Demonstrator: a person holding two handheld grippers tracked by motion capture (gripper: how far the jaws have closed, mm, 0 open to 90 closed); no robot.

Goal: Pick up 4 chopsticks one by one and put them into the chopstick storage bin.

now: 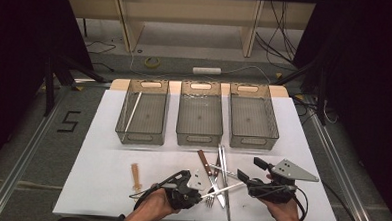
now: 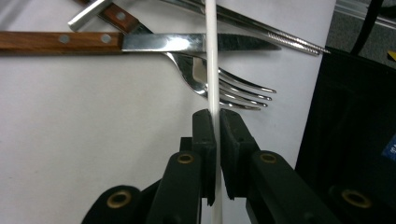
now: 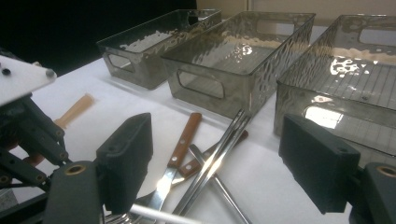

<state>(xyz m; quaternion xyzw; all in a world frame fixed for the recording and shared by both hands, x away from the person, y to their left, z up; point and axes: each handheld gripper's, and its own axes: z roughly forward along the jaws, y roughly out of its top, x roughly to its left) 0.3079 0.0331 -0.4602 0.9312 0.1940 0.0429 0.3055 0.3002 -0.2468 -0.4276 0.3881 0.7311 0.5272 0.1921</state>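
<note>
My left gripper is shut on a thin white chopstick that slants across the cutlery pile. The pile holds a wooden-handled knife, a fork and a pair of metal chopsticks. My right gripper stands open just right of the pile, nothing between its jaws. The white chopstick's far end lies below its left jaw.
Three clear grey bins stand in a row at the back: left bin with a white stick inside, middle bin, right bin. A tan wooden piece lies left of the pile.
</note>
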